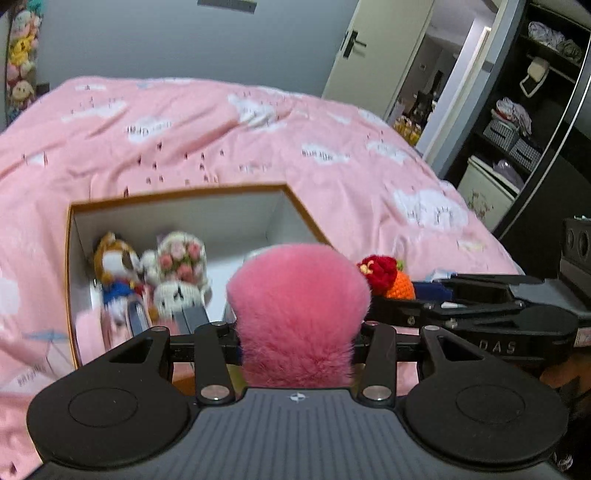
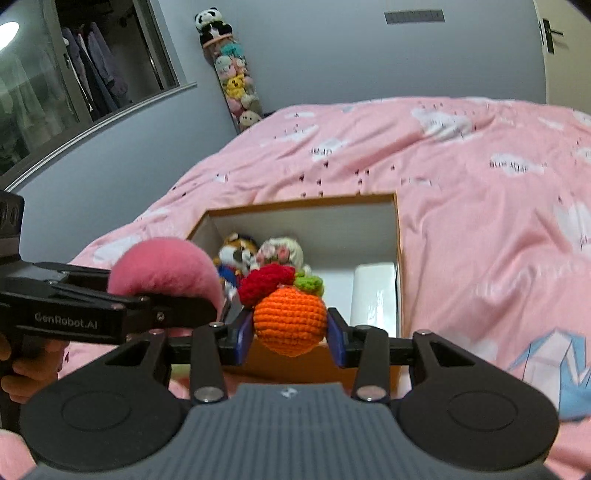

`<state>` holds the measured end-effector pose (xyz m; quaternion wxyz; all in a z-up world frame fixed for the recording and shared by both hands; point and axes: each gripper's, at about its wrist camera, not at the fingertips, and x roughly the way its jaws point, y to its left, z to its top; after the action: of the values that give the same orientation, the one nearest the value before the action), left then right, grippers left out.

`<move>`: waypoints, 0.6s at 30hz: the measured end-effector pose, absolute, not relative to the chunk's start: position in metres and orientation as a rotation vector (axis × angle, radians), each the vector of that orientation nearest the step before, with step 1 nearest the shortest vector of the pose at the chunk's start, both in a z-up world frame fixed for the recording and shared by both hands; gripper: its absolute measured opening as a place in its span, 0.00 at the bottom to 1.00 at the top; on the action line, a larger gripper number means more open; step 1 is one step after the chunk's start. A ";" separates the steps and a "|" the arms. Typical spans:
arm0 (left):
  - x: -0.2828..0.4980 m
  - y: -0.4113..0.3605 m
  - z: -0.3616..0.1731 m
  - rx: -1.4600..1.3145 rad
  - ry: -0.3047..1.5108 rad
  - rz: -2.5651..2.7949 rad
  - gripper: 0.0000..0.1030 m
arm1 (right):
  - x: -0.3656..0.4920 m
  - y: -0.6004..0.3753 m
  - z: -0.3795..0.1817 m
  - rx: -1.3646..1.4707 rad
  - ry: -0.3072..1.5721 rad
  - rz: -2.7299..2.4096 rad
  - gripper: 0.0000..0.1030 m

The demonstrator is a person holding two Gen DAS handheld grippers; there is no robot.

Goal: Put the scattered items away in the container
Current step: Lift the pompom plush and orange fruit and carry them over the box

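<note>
I'm at a bed under a pink quilt printed with white clouds [image 1: 258, 147]; it fills most of both views. Plain grey-blue wall [image 2: 369, 66] behind it. Tall clear tube stacked with small plush toys [image 2: 236, 88] stands against that wall, a panda plush [image 2: 211, 23] on top. Cream door with a dark handle [image 1: 354, 48] stands ajar, lit hallway beyond. Dark open shelving unit [image 1: 524, 122] holds grey baskets and folded fabric. Glass-fronted wardrobe with hanging clothes [image 2: 92, 74] on the other side. Round ceiling light [image 2: 7, 31] reflects there.
</note>
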<state>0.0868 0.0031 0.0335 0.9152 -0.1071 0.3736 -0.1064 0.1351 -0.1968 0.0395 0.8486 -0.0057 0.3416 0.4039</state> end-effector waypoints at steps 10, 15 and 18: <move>0.129 0.007 0.034 -0.212 0.730 -0.153 0.49 | 0.165 -0.173 0.040 -0.061 0.671 0.820 0.43; 0.156 0.018 0.029 -0.215 0.738 -0.150 0.49 | 0.185 -0.157 0.029 -0.085 0.682 0.808 0.43; 0.175 0.032 0.028 -0.265 0.750 -0.155 0.49 | 0.197 -0.149 0.024 -0.095 0.687 0.807 0.43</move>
<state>0.1752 0.0318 0.0279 0.9191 -0.1288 0.3647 -0.0755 0.1967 -0.1486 0.0240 0.8618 -0.0451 0.3277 0.3846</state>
